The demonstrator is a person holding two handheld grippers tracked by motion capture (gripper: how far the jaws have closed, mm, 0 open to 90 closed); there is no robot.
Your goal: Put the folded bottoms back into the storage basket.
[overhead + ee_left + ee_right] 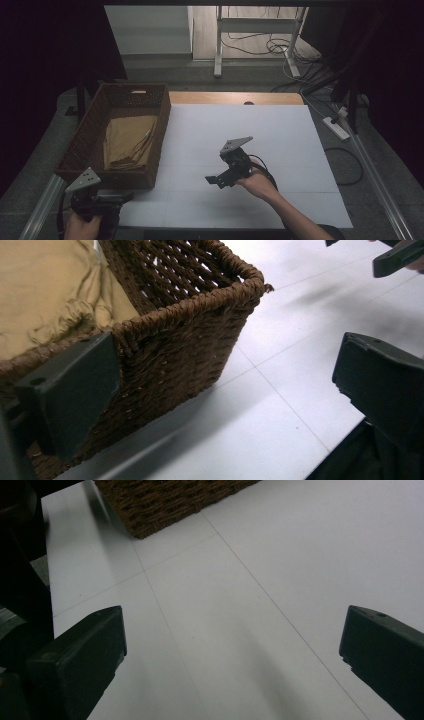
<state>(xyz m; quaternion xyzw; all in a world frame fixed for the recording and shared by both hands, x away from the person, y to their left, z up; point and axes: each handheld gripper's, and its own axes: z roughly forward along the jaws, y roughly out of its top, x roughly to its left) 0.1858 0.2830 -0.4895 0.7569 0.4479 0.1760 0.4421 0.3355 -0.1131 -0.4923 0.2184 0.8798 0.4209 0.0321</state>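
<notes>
A brown woven basket (pixel 155 165) stands on the table's left side with a folded tan cloth (pixel 127 140) lying inside it. My left gripper (pixel 117 197) hovers at the table's front left corner, just before the basket's near wall, open and empty. In the left gripper view the basket corner (pixel 200 335) and the tan cloth (pixel 45 285) sit right ahead of the wide-apart jaws. My right gripper (pixel 215 180) is held over the white table top (pixel 280 145) near the middle, open with nothing between its fingers. In the right gripper view the basket (pixel 165 500) lies farther off.
A wooden strip (pixel 235 97) edges the table's far side. Beyond it a white desk frame (pixel 260 30) stands on the floor amid cables, and a power strip (pixel 336 127) lies off the table's right edge. The other gripper's jaw tip (pixel 400 257) shows at top right.
</notes>
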